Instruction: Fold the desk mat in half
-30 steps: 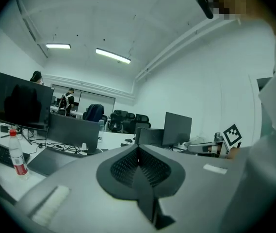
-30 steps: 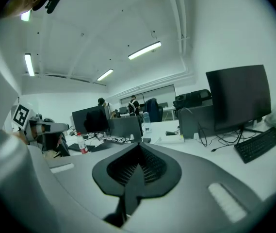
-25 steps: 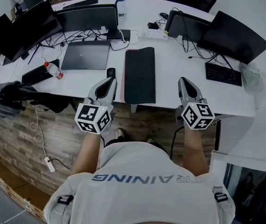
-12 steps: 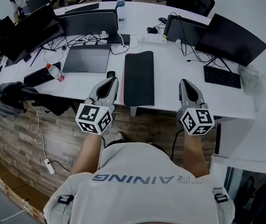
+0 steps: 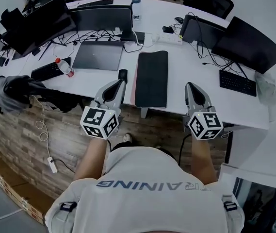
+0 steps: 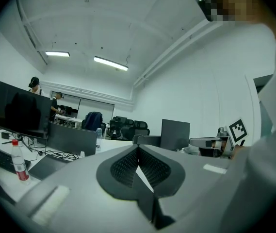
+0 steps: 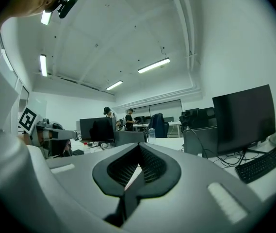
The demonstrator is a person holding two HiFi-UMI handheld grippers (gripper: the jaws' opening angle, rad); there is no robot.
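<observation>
The dark desk mat (image 5: 151, 79) lies flat on the white desk (image 5: 196, 72), long side running away from me, with a reddish strip showing along its left edge. My left gripper (image 5: 120, 83) hovers at the desk's near edge just left of the mat, shut and empty. My right gripper (image 5: 191, 86) is held to the right of the mat, apart from it, also shut and empty. In the left gripper view the left gripper (image 6: 138, 149) has its pads closed together; the right gripper (image 7: 138, 147) shows the same in its own view. The mat is out of sight in both gripper views.
A closed laptop (image 5: 99, 56), a red-capped bottle (image 5: 65, 67) and a keyboard (image 5: 50, 70) lie left of the mat. Monitors (image 5: 101, 18) and cables stand behind. Another keyboard (image 5: 238, 83) and monitor (image 5: 244, 42) are at the right. A small black object (image 5: 123, 74) sits by the left gripper.
The head camera has shifted, so the desk sits slightly further right in view. Both grippers stay shut near the desk's front edge; the mat has not moved.
</observation>
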